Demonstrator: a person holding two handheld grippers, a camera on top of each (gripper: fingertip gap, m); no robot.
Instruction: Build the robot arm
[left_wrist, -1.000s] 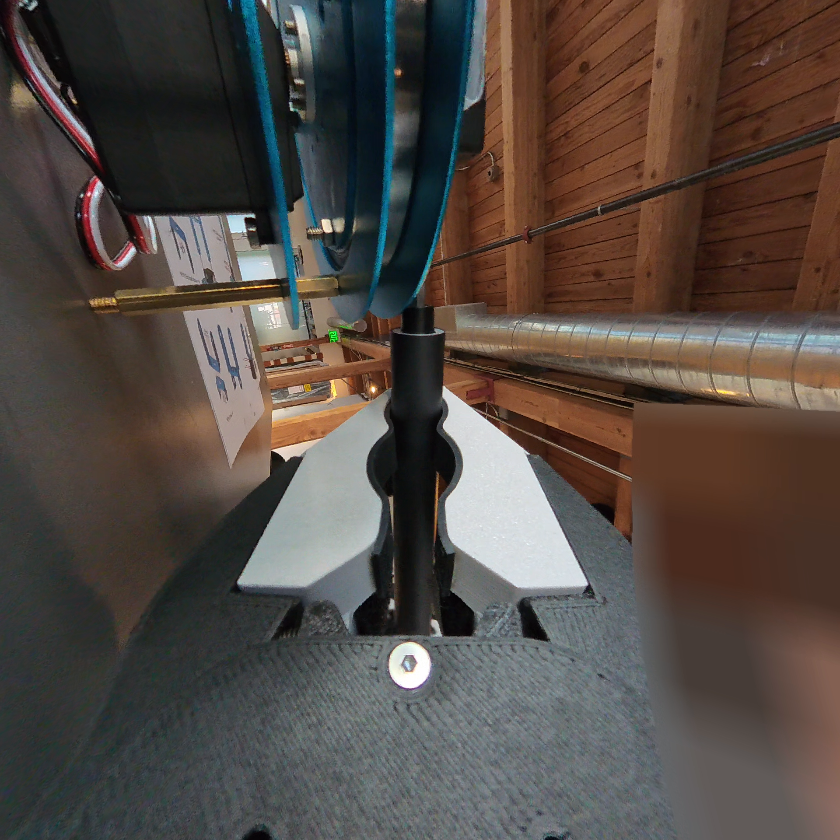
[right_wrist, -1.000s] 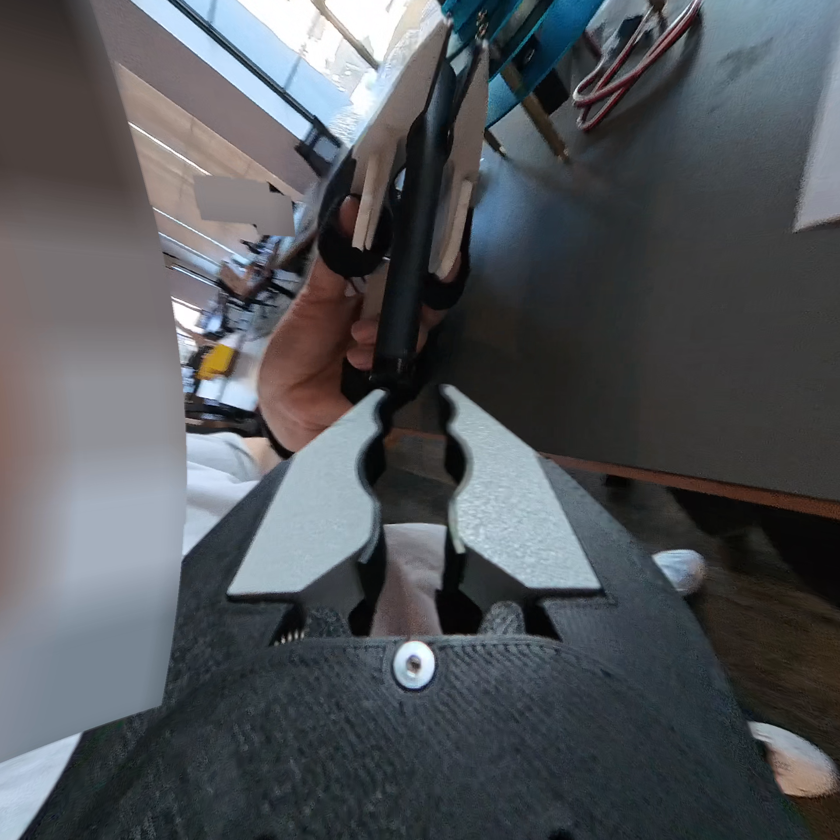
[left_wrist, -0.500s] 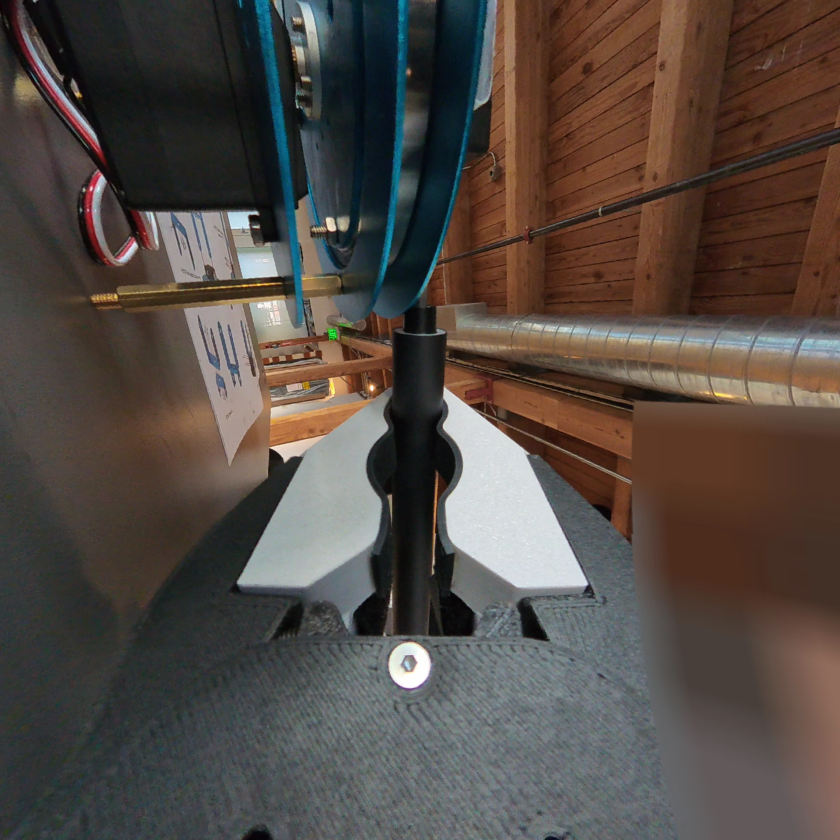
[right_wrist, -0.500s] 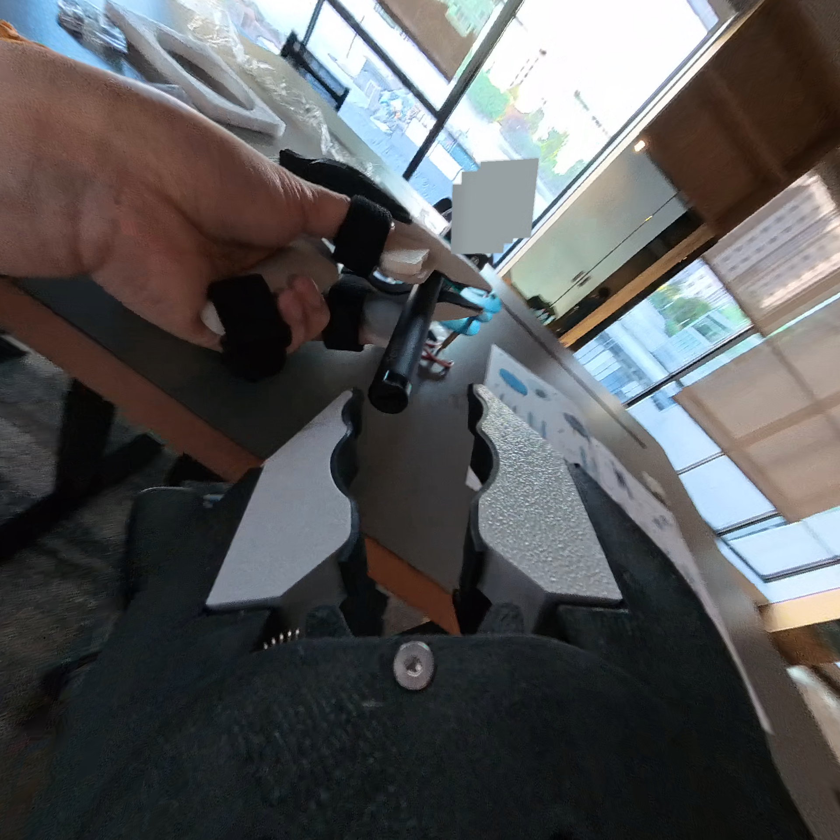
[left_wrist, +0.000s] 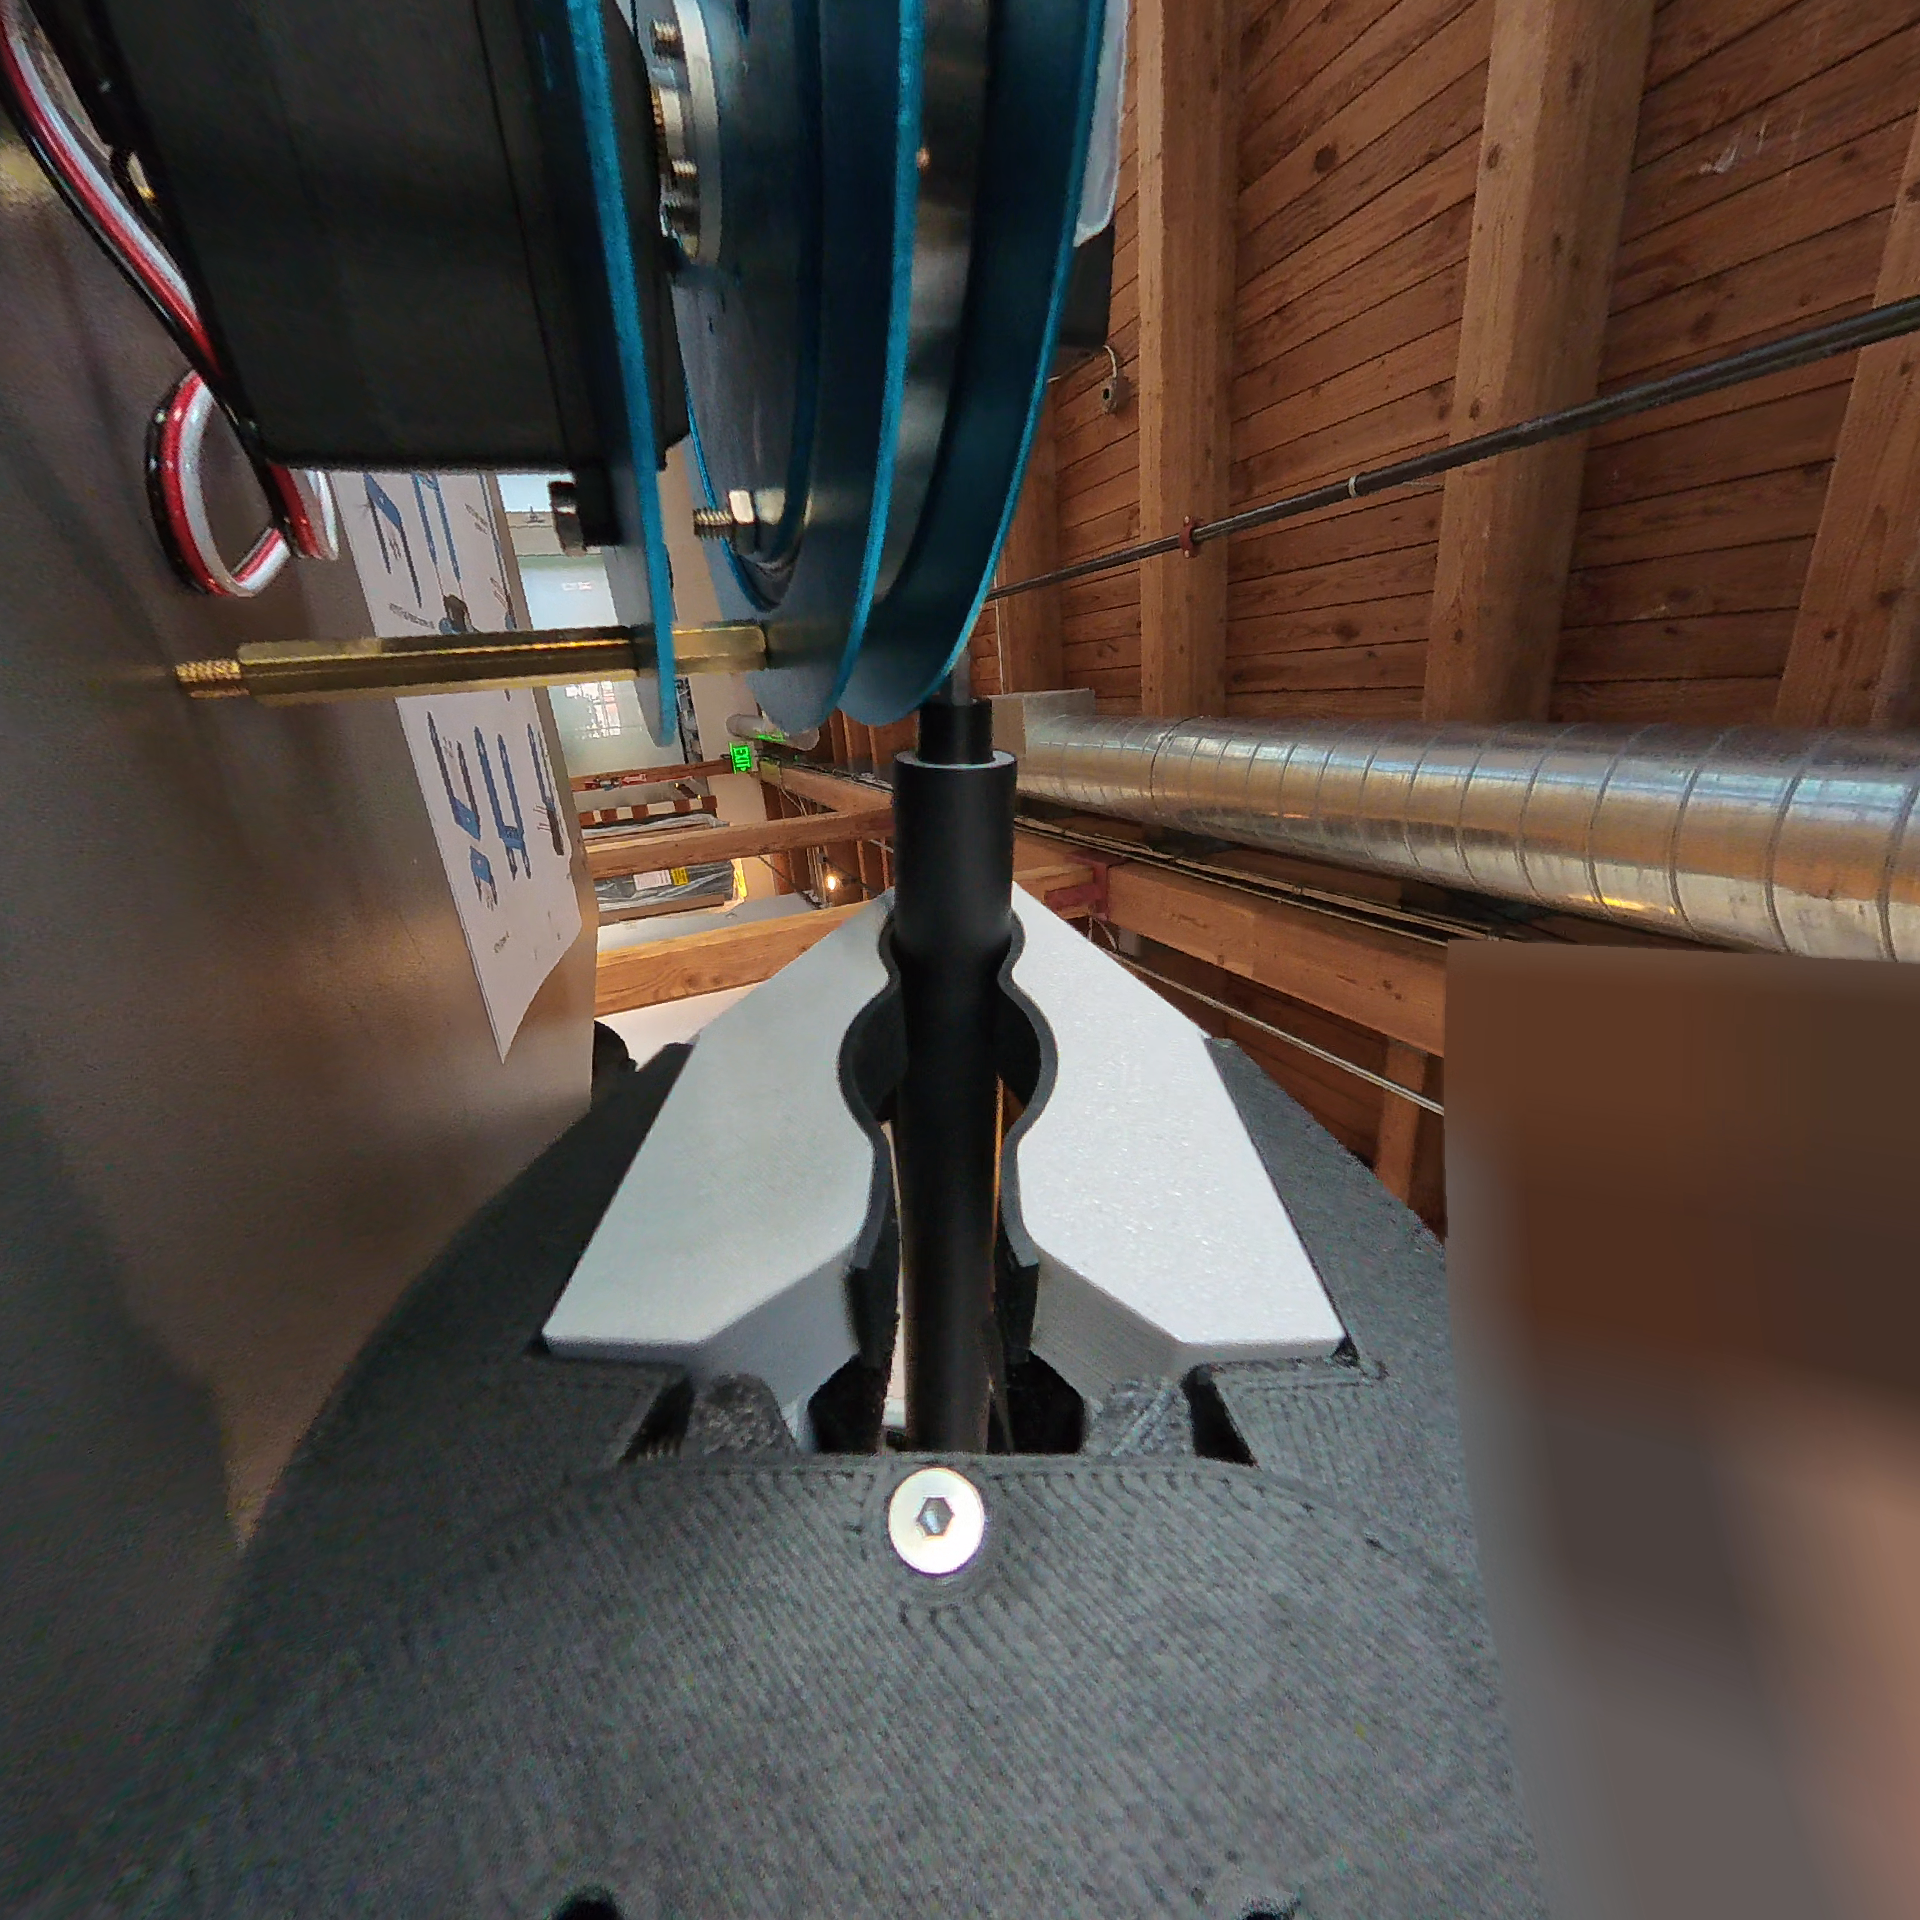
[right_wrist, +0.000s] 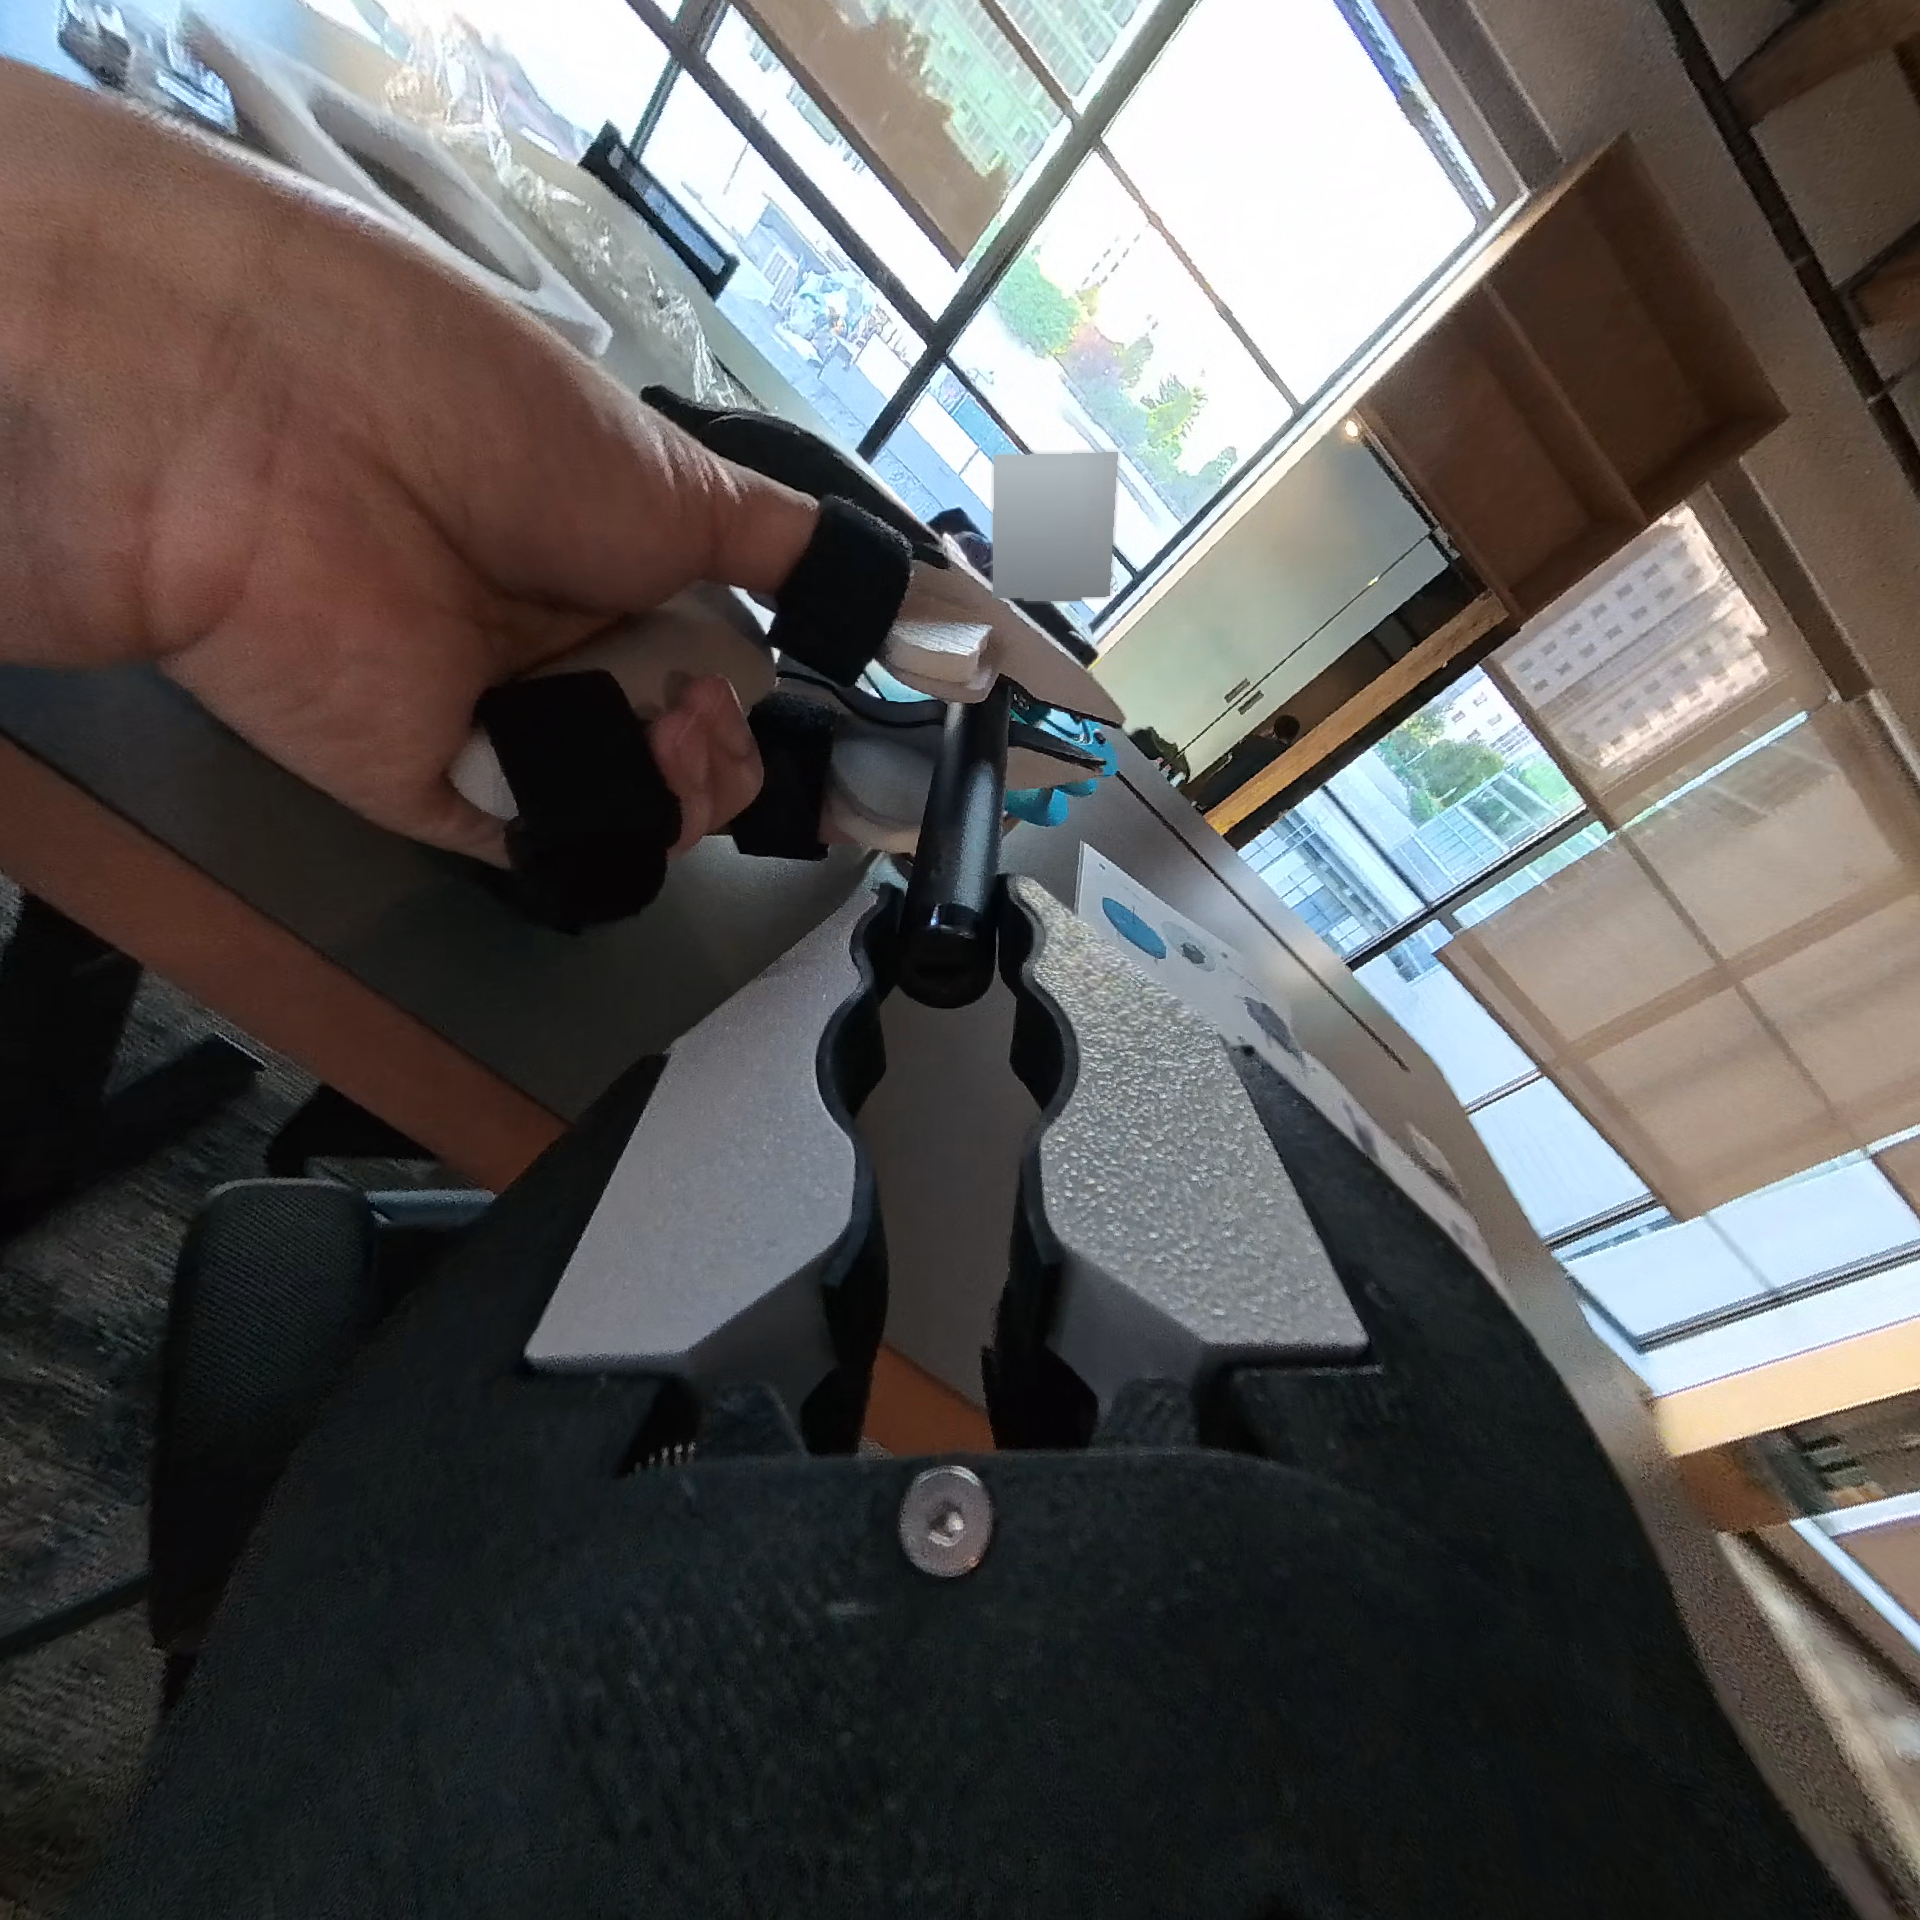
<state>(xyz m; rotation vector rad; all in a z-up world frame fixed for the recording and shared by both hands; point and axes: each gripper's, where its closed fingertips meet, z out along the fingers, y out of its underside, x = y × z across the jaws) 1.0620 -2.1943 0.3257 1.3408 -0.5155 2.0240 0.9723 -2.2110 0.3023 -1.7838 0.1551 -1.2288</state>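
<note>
My left gripper (left_wrist: 951, 920) is shut on a black cylindrical tool handle (left_wrist: 948, 1049). The handle's front end meets the rim of a blue disc assembly (left_wrist: 883, 364) that is fixed to a black box (left_wrist: 395, 229). In the right wrist view, a hand (right_wrist: 312, 540) holds the left gripper, and the same handle (right_wrist: 961, 821) sticks out of its back. My right gripper (right_wrist: 948, 902) is shut on the rear end of this handle, fingertips on either side. The blue assembly (right_wrist: 1049, 802) shows just beyond.
The assembly stands on a brass standoff (left_wrist: 447, 665) over a grey table (left_wrist: 156, 987), with red and white wires (left_wrist: 213, 499) and a printed sheet (left_wrist: 468, 748) beside it. The table's wooden edge (right_wrist: 312, 966) is close. A chair (right_wrist: 260, 1320) is lower left. Tip to tip, the grippers are about 9 cm apart.
My right gripper swung round to line up behind the handle, moved in and closed on its rear end. My left gripper has kept its grip and moved slightly closer to the blue assembly.
</note>
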